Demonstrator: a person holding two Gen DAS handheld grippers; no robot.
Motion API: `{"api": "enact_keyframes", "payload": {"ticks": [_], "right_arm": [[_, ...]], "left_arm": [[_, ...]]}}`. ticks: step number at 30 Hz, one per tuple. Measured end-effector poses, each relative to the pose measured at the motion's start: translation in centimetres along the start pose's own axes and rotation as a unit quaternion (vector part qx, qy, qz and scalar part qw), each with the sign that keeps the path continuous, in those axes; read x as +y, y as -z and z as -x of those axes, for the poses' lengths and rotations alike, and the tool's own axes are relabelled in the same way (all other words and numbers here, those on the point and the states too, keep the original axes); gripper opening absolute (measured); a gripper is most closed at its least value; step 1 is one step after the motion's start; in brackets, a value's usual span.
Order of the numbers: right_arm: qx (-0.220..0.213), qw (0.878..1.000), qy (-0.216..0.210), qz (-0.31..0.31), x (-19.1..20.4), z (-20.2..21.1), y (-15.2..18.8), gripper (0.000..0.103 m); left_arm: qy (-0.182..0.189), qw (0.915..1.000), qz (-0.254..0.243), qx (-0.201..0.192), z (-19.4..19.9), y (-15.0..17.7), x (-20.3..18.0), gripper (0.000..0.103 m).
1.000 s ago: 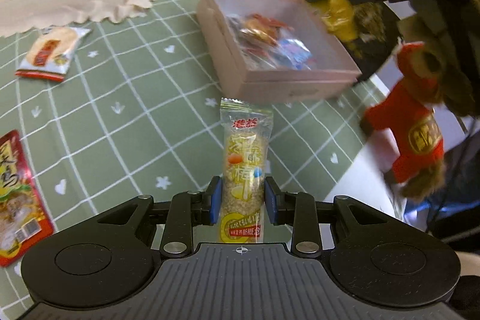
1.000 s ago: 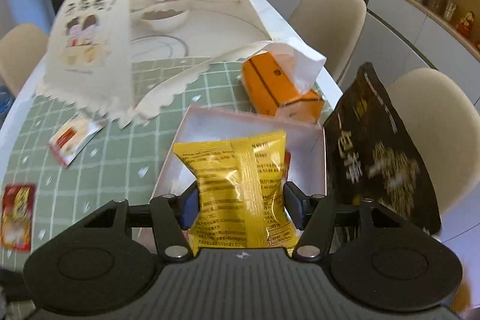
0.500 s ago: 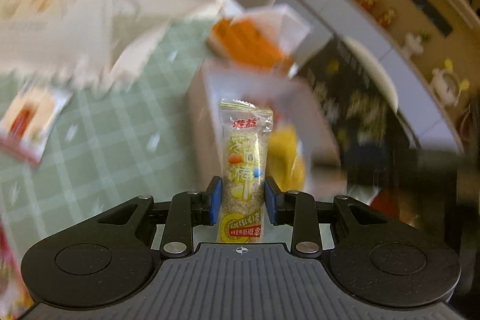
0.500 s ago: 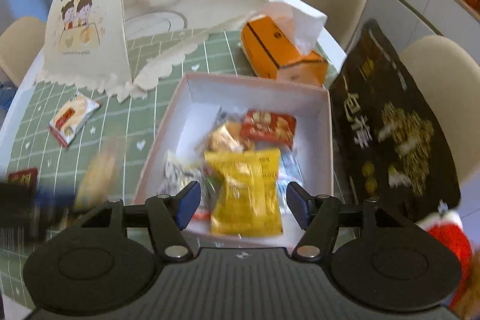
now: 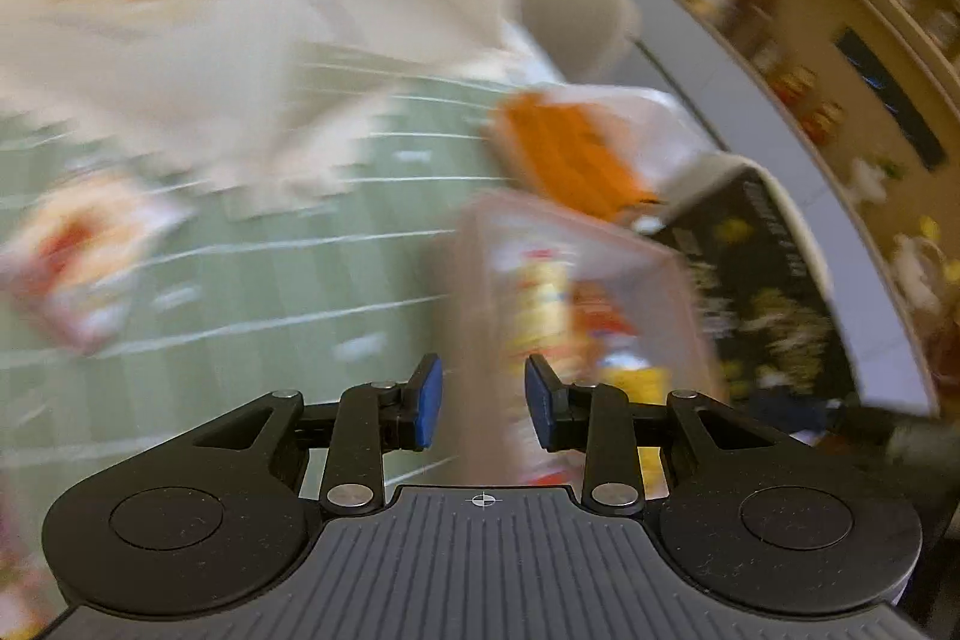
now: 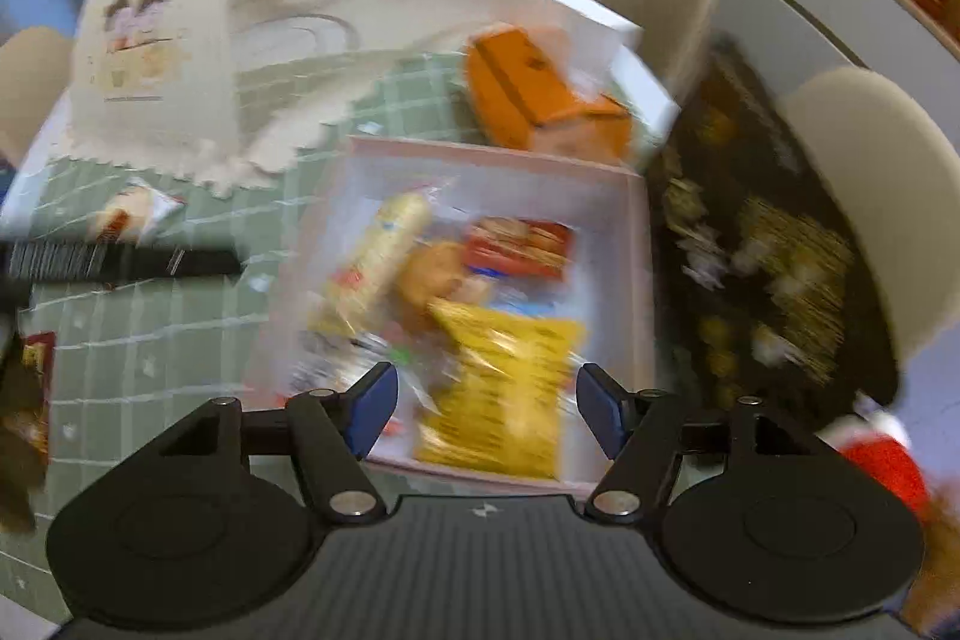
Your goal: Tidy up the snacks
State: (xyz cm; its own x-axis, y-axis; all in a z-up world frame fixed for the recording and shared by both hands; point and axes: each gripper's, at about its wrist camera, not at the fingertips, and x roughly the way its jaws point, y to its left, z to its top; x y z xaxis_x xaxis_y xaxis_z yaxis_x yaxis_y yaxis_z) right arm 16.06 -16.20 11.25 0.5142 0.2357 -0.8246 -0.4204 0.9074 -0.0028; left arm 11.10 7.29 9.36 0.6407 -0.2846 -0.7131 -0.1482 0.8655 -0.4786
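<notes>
Snacks are lying in the pink box [image 6: 641, 280] while both tools are hanging released and holding nothing.

The long yellow cereal bar [image 6: 384, 256] is lying tilted along the box's left side, with the yellow packet [image 6: 510, 388] sitting at its near edge and a red packet [image 6: 519, 247] toward the far wall; smaller wrappers are sitting between them, too blurred to name. The box is sitting near the right edge of the green-checked bench [image 6: 180, 340], just in front of the orange tissue box [image 6: 540, 100]. The right tool [image 6: 486, 406] is hovering over the box's near edge, jaws spread wide. The left tool [image 5: 483, 409] is hanging beside the box's left wall with its jaws apart. One wrapped snack [image 6: 129, 214] is lying near the bench's left edge, below the mesh food cover [image 6: 180, 10], and a red packet [image 6: 36, 364] is sitting at the near left corner.
</notes>
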Motion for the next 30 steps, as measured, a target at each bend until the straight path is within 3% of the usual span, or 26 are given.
{"api": "enact_keyframes", "payload": {"ticks": [3,6,11,14,17,20,22,25,30], "right_arm": [[-0.011,0.999,-0.030,0.025,4.3,-1.1,-2.2,0.071],[-0.004,0.998,-0.061,0.029,9.3,-3.4,-4.0,0.073],[0.063,0.988,-0.133,-0.045,16.1,-9.5,-6.7,0.073],[0.064,0.984,-0.146,-0.082,19.7,-12.6,-8.2,0.073],[0.064,0.988,-0.120,-0.074,23.5,-15.1,-9.7,0.073],[0.072,0.995,-0.059,-0.025,27.0,-16.9,-10.5,0.074],[0.066,0.997,-0.047,-0.010,28.0,-17.2,-10.5,0.079],[0.082,0.994,-0.069,-0.012,27.8,-17.1,-9.8,0.079],[0.111,0.986,-0.122,-0.001,25.1,-14.9,-6.5,0.076]], "left_arm": [[-0.059,0.9968,0.050,-0.022,4.3,2.5,5.4,0.034],[-0.115,0.9878,0.100,-0.033,8.8,5.3,10.3,0.034],[-0.175,0.9711,0.158,-0.040,15.6,9.7,16.8,0.034],[-0.198,0.9628,0.178,-0.043,18.6,12.4,19.0,0.034],[-0.209,0.9599,0.182,-0.044,20.7,14.7,20.3,0.034],[-0.205,0.9569,0.201,-0.042,21.9,16.6,21.6,0.034],[-0.203,0.9554,0.210,-0.042,22.1,17.2,22.1,0.034],[-0.188,0.9574,0.214,-0.047,21.7,17.3,22.4,0.034],[-0.159,0.9699,0.176,-0.055,19.9,14.9,21.6,0.034]]}}
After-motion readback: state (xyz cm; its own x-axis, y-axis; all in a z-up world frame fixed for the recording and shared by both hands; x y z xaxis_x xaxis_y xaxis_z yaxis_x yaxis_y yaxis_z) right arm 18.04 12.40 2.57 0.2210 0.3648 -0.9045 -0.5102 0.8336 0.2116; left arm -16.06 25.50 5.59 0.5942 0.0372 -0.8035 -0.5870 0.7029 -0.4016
